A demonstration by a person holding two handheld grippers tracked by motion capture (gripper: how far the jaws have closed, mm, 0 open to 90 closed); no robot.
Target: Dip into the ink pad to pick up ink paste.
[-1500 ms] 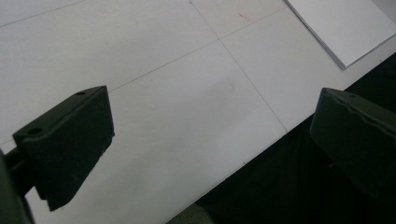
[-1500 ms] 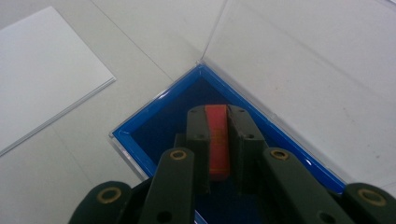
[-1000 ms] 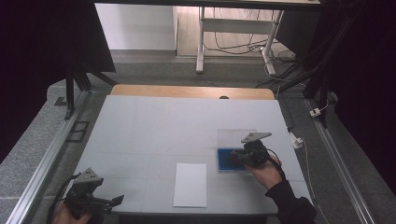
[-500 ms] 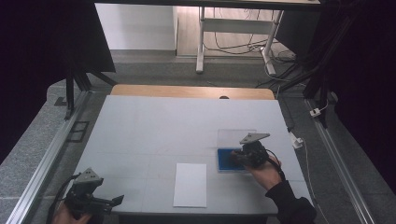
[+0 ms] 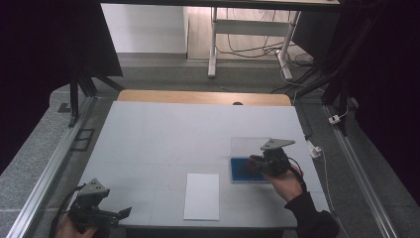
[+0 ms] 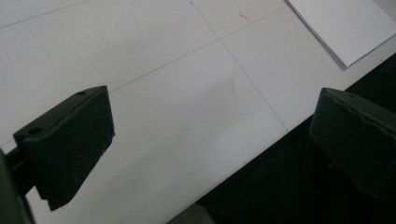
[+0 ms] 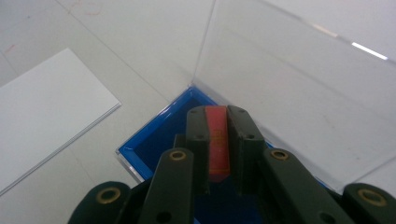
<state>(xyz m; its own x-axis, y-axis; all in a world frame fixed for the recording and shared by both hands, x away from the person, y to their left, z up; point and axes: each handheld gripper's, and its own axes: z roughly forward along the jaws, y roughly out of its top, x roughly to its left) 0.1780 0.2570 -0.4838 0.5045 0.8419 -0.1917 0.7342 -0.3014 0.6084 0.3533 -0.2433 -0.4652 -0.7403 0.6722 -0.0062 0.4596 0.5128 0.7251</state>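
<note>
The right gripper (image 7: 217, 121) has its jaws closed on a thin red piece (image 7: 217, 140), which stands upright between them with its top edge level with the jaw tips. The gripper hangs over a shallow blue tray (image 7: 159, 135), and the red piece is above the tray's interior; whether it touches the tray floor cannot be told. A clear lid (image 7: 289, 93) rises from the far edge of the tray, open and tilted back. In the high view the right gripper (image 5: 253, 162) sits at the right of the table (image 5: 163, 134), over the blue tray (image 5: 240, 169), with the clear lid (image 5: 245, 147) just behind it. The person's right hand (image 5: 286, 182) holds the gripper from the near side.

A white sheet (image 7: 42, 112) lies flat on the table, near the tray but apart from it; in the high view the sheet (image 5: 202, 196) lies near the front edge.

The left gripper (image 6: 210, 126) has its jaws wide apart and holds nothing. It hovers over the table's front edge (image 6: 243, 158). In the high view the left gripper (image 5: 121, 213) is at the near left corner, well apart from the sheet.
</note>
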